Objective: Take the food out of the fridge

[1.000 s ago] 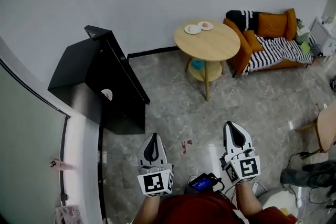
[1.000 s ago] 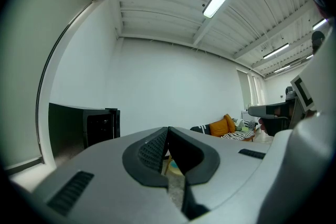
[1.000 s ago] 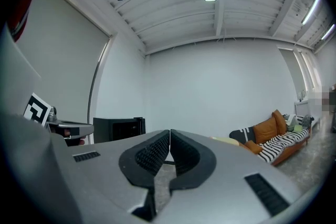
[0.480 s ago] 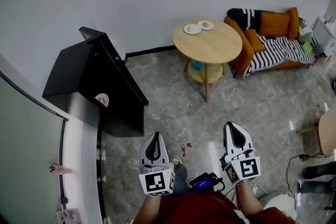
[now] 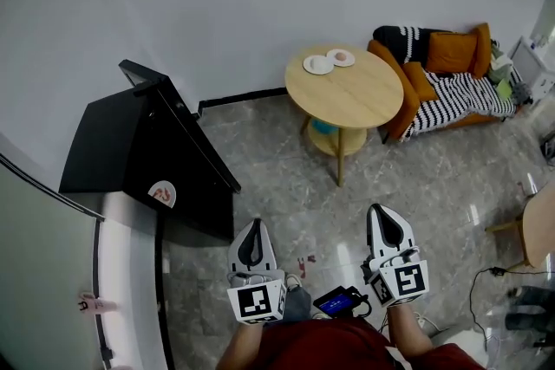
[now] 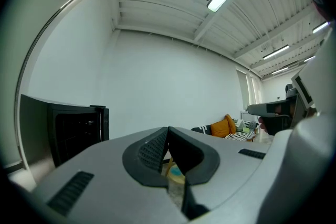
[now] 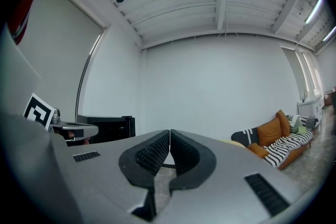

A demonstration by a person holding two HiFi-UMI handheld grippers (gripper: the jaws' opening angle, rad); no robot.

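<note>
Work is only beginning: left gripper (image 5: 253,230) and right gripper (image 5: 384,214) are hanging near the person, jaws pressed together on nothing, well apart from the black fridge (image 5: 147,152), whose food is not showing, so everything is remaining.

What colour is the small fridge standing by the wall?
The fridge is black, with a round sticker on its side; the head view shows it best.
</note>
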